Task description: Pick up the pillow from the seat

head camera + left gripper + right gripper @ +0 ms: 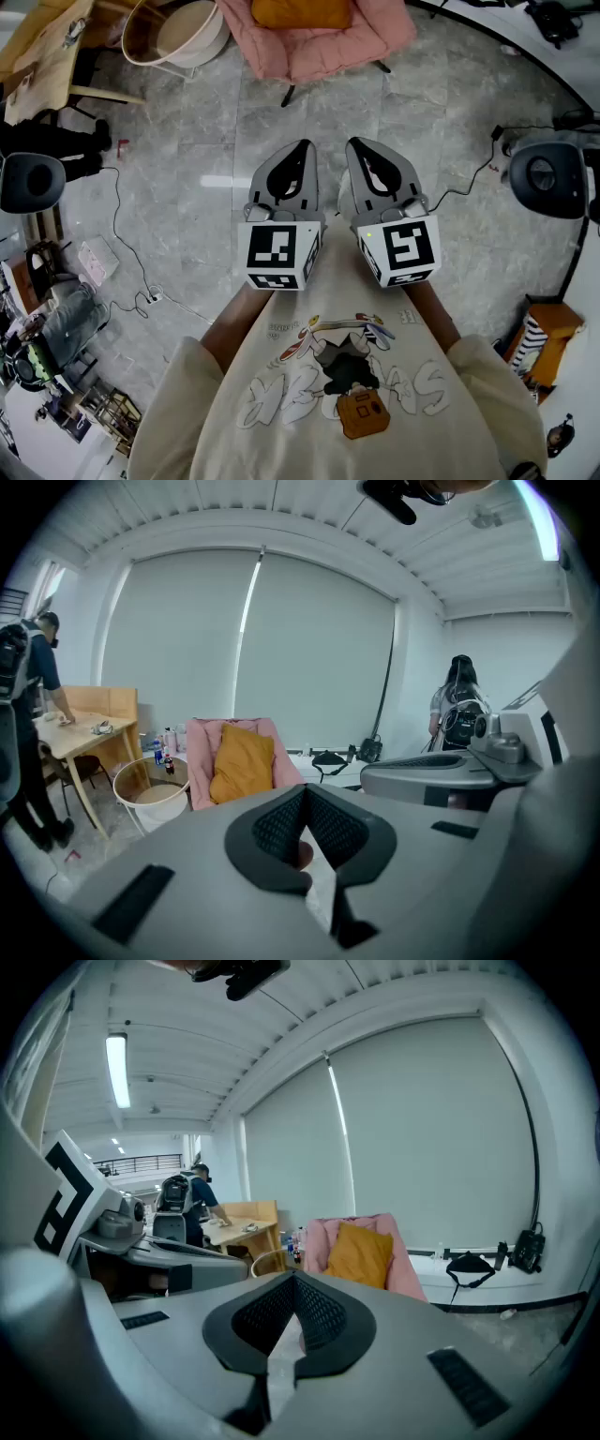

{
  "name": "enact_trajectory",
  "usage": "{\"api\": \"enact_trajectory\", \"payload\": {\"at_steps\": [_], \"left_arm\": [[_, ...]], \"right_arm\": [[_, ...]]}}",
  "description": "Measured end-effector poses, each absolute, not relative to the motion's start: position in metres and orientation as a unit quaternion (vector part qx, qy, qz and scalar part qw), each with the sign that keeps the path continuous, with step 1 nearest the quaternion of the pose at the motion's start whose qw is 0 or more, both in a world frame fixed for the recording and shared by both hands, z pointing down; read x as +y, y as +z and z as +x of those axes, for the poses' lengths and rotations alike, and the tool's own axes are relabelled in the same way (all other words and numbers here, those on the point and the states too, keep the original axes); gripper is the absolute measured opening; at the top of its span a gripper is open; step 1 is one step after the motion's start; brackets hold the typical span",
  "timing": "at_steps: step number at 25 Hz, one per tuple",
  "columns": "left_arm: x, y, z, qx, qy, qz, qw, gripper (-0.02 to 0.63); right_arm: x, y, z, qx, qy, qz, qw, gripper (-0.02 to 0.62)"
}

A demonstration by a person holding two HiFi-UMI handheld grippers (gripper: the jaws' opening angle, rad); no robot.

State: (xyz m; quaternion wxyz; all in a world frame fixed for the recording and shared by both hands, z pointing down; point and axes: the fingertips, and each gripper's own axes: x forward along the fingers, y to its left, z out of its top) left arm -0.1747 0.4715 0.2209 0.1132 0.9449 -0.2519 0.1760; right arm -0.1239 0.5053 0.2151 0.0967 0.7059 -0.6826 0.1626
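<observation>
Cream sweatshirt (pixel 347 394) fills the near edge of the head view. Just beyond it, the left tool (pixel 305 148) and right tool (pixel 355 145) are held side by side, close together, pointing toward the far side and slightly down over the grey tiled floor (pixel 187 150). Both tools are clenched, jaws pressed together with nothing between them. The mustard pillow (pixel 302 11) sits on the pink chair (pixel 323 47) at the far side, leaning against its back, well apart from both tools.
</observation>
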Motion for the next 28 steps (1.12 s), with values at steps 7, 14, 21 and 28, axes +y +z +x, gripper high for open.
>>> {"api": "enact_trajectory", "payload": {"at_steps": [7,14,21,28], "left_arm": [[0.483,0.229,-0.151,-0.263,0.174,0.942,0.111,0.005],[0.484,0.237,-0.136,-0.301,0.179,0.929,0.123,0.005],[0.479,0.239,-0.132,-0.323,0.189,0.918,0.131,0.005],[0.456,0.256,-0.130,-0.330,0.188,0.913,0.147,0.005]], "right_arm": [[0.514,0.212,-0.091,-0.690,0.149,0.706,0.065,0.021],[0.518,0.226,-0.051,-0.683,0.164,0.709,0.063,0.021],[0.511,0.236,-0.042,-0.690,0.186,0.697,0.061,0.021],[0.483,0.255,-0.042,-0.705,0.195,0.677,0.088,0.021]]}}
